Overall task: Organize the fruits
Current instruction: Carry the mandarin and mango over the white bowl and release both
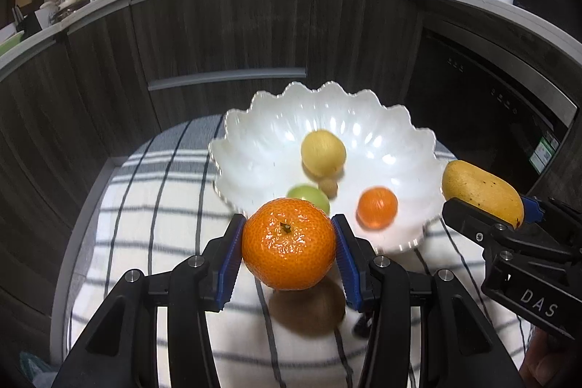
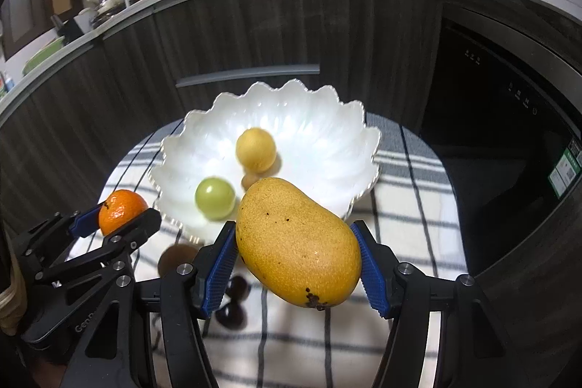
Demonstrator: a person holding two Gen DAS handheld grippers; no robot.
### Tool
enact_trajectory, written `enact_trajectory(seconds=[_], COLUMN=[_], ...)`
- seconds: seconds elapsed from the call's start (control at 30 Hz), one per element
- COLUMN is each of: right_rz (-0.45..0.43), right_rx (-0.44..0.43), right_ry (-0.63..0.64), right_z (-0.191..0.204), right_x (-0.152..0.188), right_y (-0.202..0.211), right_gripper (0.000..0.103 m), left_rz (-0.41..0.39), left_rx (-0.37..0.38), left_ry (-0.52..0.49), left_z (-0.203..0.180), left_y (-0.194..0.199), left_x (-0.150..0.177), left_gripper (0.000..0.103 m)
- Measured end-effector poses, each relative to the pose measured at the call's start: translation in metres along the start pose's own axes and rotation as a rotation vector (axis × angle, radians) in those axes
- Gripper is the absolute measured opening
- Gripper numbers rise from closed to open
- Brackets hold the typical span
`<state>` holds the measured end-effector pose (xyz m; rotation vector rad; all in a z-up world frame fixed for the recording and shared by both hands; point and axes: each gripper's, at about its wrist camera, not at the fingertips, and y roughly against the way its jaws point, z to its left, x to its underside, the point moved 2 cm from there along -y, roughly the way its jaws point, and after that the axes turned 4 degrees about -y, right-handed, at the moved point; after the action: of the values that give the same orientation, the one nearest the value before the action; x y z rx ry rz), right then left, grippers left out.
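Right wrist, mango [image 2: 298, 242] in tongs [image 2: 296, 260], long axis diagonal

Two wrist views, angled down, sharing the bowl [image 1: 254, 119]

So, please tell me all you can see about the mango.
The mango is yellow-orange with fine speckles and some dark spots near its lower end. It is whole, plump and oval, tilted with the narrower end up. The right gripper holds it between its blue ribbed pads, one on each side, above the striped cloth, just in front of the white bowl. Nothing else touches it.
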<state>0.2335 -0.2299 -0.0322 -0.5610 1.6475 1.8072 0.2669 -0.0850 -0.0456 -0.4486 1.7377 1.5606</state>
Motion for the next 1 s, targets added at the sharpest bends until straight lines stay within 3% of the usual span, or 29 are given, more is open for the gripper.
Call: enact_trajectory(seconds=[0.33,1.0], right_rz=[-0.005,0.035], right_rx=[0.019,0.041], right_ry=[-0.013,-0.026], right_z=[-0.004,-0.007], right_x=[-0.031,-0.054], right_y=[-0.034,-0.088], right_gripper=[0.063,0.063], left_rz=[-0.001,0.070], left_rx=[-0.006,-0.011], left_ry=[-0.004,-0.010], left_z=[0.009,0.018], left_y=[-0.039,-0.095], left_x=[-0.033,-0.050], left_gripper=[0.047,0.047])
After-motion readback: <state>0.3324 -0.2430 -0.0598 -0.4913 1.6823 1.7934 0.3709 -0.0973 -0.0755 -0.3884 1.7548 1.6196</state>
